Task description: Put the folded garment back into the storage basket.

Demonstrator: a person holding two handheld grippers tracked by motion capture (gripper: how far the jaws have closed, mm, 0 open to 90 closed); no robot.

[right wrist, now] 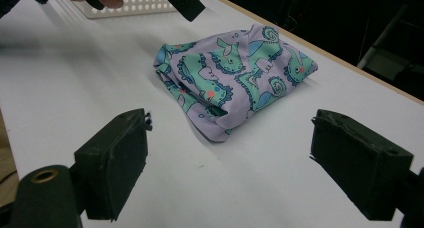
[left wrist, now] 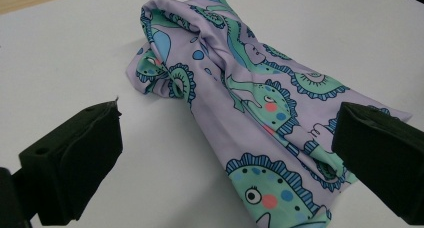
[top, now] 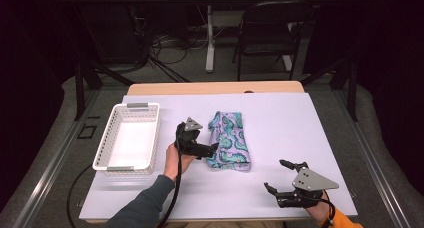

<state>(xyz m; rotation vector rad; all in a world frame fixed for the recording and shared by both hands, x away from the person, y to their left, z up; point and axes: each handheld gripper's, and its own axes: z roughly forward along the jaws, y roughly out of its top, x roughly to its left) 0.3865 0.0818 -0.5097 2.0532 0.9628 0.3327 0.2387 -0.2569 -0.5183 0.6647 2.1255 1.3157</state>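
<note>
Two tools gape wide, the left tool [top: 212, 149] beside the dinosaur-print cloth [top: 228, 139], the right tool [top: 276, 175] apart.

Folded dinosaur-print cloth [right wrist: 235, 78] between spread jaws

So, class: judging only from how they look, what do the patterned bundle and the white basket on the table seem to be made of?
Patterned bundle: seemingly a thin, smooth knit fabric, matt with a slight sheen; it lies in soft folds and carries a printed cartoon pattern on lilac. White basket: probably moulded plastic, with walls pierced in a regular grid and grey strips at both ends.
</note>
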